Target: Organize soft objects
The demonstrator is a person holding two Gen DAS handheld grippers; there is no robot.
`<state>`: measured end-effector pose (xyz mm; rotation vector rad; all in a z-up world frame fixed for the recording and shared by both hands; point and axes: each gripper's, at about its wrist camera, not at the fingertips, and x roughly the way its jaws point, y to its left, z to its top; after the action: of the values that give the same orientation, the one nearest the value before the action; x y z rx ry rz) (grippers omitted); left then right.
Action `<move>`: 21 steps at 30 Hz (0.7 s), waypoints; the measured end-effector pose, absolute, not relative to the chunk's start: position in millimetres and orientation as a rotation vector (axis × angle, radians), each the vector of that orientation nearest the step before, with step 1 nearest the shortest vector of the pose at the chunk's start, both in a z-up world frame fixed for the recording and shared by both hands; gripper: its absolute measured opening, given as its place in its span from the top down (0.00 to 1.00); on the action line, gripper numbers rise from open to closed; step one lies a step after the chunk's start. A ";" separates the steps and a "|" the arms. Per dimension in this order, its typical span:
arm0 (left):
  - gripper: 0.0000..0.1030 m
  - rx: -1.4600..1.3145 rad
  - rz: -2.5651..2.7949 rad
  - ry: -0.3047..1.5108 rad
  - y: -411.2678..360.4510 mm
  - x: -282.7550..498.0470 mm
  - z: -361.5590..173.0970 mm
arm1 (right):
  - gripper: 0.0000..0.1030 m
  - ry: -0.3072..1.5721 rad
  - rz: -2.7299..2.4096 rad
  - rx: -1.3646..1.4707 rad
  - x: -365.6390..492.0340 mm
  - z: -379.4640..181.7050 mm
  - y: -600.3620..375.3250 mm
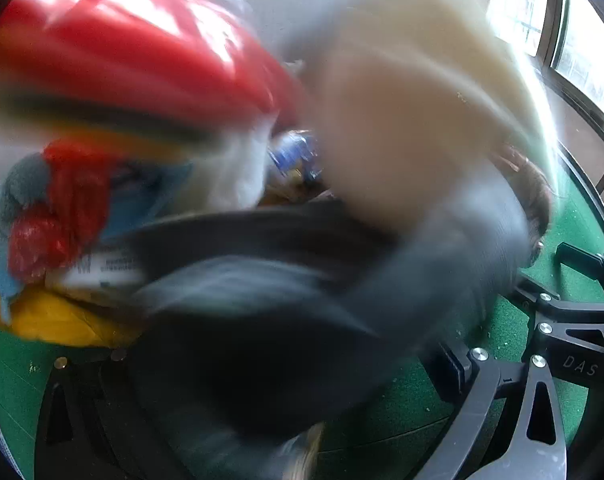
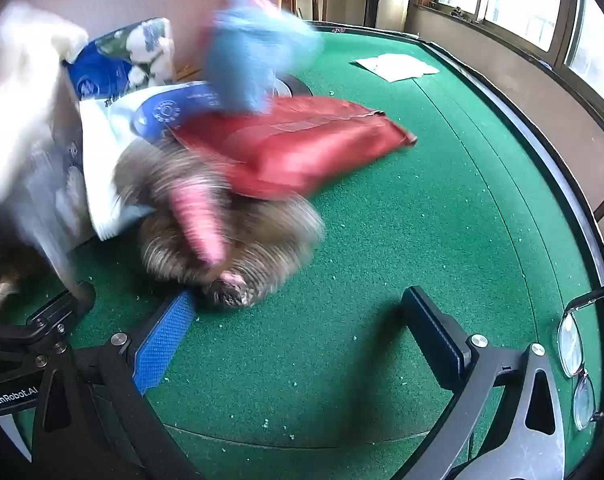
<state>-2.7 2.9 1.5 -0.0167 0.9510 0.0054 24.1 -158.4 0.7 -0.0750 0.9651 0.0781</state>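
Both pictures are heavily smeared by motion, so only coarse relations can be trusted. In the right wrist view the right gripper (image 2: 302,336) has its fingers spread fully apart with bare green tabletop (image 2: 442,208) between them and nothing clamped. The nearest soft thing is a brown furry plush (image 2: 238,240) with a pink strip across it, lying on the tabletop just ahead of the fingers and toward the blue-padded finger (image 2: 162,344); its near end sits just beside that pad's tip, though I cannot tell if they touch. Its long axis appears to run from that near end up and away toward the pile, roughly in line with the fingers' reach, not across it. A red pouch (image 2: 302,148) overlaps its far end, with a blurred light-blue item (image 2: 254,52) above and white-and-blue bags (image 2: 114,80) behind. In the left wrist view the left gripper (image 1: 262,364) is also wide apart; a dark grey soft mass (image 1: 262,300) fills the space ahead of it, but blur hides whether either finger presses it. I judge the right hand better placed for the plush: a small shift toward the blue-padded side would centre it. A pair of glasses (image 2: 574,364) lies well apart, at the table's edge.
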 end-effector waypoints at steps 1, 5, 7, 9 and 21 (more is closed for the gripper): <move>0.00 -0.017 0.005 0.951 3.0 -2.8 1.4 | 0.00 0.965 0.078 -0.075 24.2 0.9 -158.1; 0.00 -0.017 0.006 0.951 5.0 -3.6 1.9 | 0.00 0.965 0.078 -0.075 24.4 0.6 -158.3; 0.00 -0.016 0.006 0.951 5.0 -3.9 2.2 | 0.00 0.965 0.078 -0.075 24.5 0.4 -159.7; 0.00 -0.016 0.006 0.951 4.6 -3.7 2.2 | 0.00 0.965 0.078 -0.074 24.5 0.3 -159.7; 0.00 -0.015 0.007 0.951 4.7 -4.3 0.8 | 0.00 0.965 0.078 -0.074 24.7 0.1 -159.6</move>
<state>-4.3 4.7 0.8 -0.0153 0.9509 0.0067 24.7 -159.6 0.1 -0.0741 0.9648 0.0784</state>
